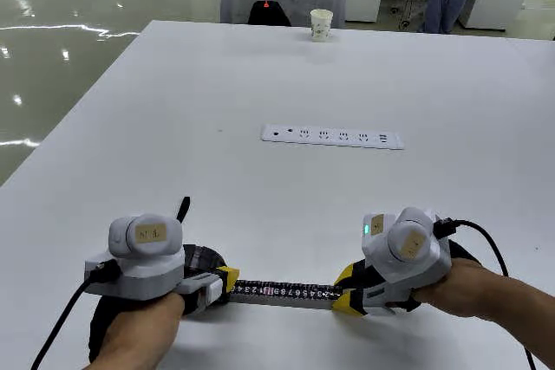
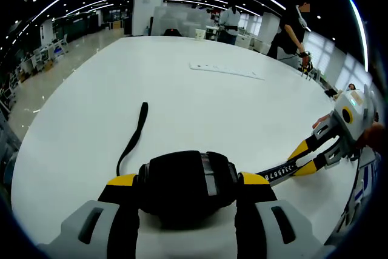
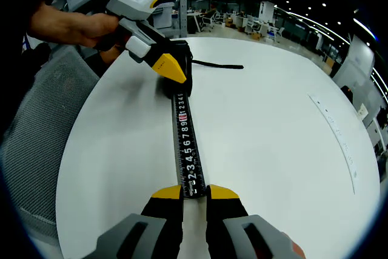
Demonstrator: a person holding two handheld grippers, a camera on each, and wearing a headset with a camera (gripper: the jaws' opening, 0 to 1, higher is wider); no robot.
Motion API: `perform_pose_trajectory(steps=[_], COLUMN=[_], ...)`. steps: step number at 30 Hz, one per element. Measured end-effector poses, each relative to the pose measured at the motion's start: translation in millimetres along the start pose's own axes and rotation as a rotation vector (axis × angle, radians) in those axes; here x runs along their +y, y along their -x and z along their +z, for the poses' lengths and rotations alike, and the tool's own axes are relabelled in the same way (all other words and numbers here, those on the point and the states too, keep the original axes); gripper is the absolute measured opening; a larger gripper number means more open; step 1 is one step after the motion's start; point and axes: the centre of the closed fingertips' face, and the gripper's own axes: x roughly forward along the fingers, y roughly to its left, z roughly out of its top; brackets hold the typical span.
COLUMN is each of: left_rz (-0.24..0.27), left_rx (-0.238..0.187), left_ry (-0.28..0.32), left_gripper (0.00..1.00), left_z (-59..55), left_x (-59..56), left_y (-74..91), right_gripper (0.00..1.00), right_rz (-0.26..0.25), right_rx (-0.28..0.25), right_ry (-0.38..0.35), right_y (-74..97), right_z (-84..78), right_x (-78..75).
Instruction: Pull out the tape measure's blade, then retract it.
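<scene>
Right gripper view: blade pinched at its tip, case clamped opposite

Right gripper (image 3: 195, 193) has its yellow-tipped jaws closed on the free end of the blade (image 3: 187, 144), which runs straight away from them to the black case (image 2: 185, 186) of the tape measure. The left gripper (image 2: 188, 180) is clenched around that case from both sides. A short numbered length of blade is out, lying flat on the white table (image 1: 260, 84) close to its near edge.

The blade's long axis lies along that near edge, case at the left end and tip at the right. My reading is that the next move runs on this line alone: the right gripper goes further right to draw out more, or back left toward the case to let the blade in. Straying off the line would likely kink the blade.

Both hands sit low at the near edge, knuckles up, the grippers pointing inward at each other. The case's black strap (image 2: 136, 134) trails toward the table's middle. Further out lie a white power strip (image 1: 332, 136) and, at the far edge, a paper cup (image 1: 321, 24)
</scene>
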Motion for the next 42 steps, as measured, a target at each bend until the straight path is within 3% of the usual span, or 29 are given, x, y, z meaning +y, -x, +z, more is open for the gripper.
perform_pose_trajectory(steps=[42], left_rz=[-0.03], left_rx=[0.015], left_ry=[0.012], left_gripper=[0.59], left_z=[-1.2], left_x=[1.2], left_y=[-0.2], right_gripper=[0.1], right_rz=[0.027], right_rx=[-0.046], right_ry=[0.017], right_y=[-40.4], right_z=[53.8], right_x=[9.5])
